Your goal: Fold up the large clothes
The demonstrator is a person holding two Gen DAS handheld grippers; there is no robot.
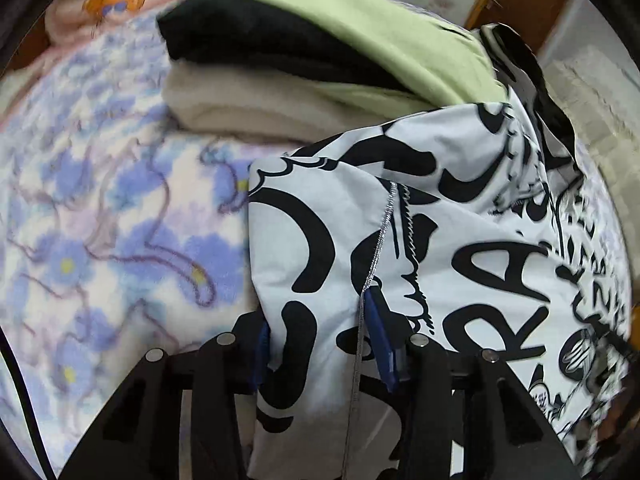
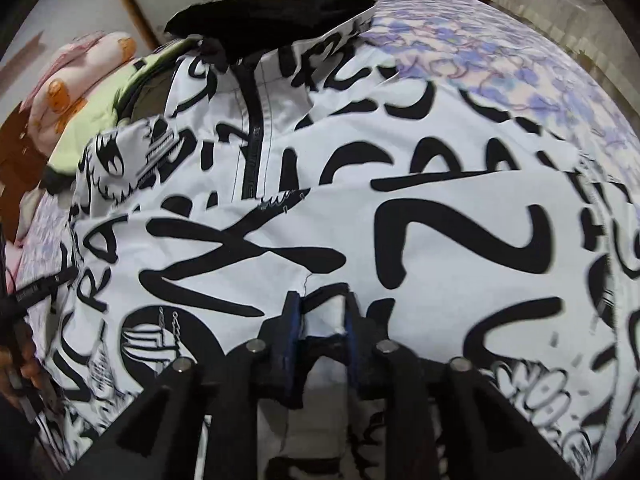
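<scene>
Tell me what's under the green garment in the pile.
Under the green garment lies a black one, then a cream one, stacked on the floral blanket. The printed jacket covers the pile's right end, so anything there is hidden.

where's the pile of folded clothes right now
In the left wrist view the folded pile sits at top centre on the floral blanket, just behind the printed jacket. In the right wrist view only its green edge shows at left.
</scene>
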